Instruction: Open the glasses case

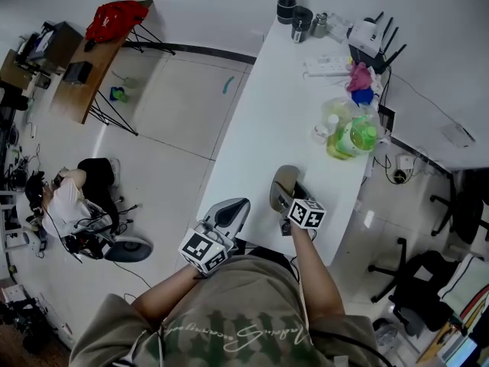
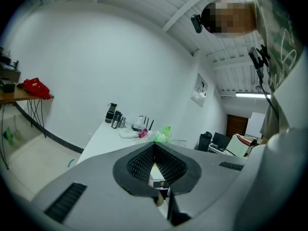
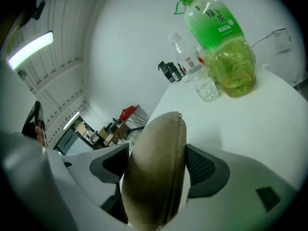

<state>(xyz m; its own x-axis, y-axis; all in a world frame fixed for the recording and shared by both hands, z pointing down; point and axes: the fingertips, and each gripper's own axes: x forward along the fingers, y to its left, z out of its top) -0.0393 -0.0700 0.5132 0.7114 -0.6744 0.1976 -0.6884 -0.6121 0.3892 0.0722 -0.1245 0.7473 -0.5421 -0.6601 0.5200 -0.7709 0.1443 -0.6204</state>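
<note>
A tan oval glasses case [image 1: 284, 180] stands on its edge between the jaws of my right gripper [image 1: 286, 199], over the near end of the white table [image 1: 275, 105]. In the right gripper view the closed case [image 3: 159, 172], zip seam along its right side, fills the gap of the right gripper [image 3: 161, 153], and both dark pads [image 3: 204, 170] lie against its sides at a wide spread. My left gripper [image 1: 229, 212] is shut with nothing in it, just off the table's left corner. In the left gripper view the left gripper [image 2: 155, 150] has its ribbed pads meeting at the tips.
A big green tea bottle [image 1: 353, 138] [image 3: 221, 47] and a small clear bottle [image 3: 202, 78] stand on the table beyond the case. Farther back are a power strip [image 1: 327, 66], a pink and blue bundle [image 1: 359, 79], a router [image 1: 367, 35] and dark flasks [image 1: 289, 2].
</note>
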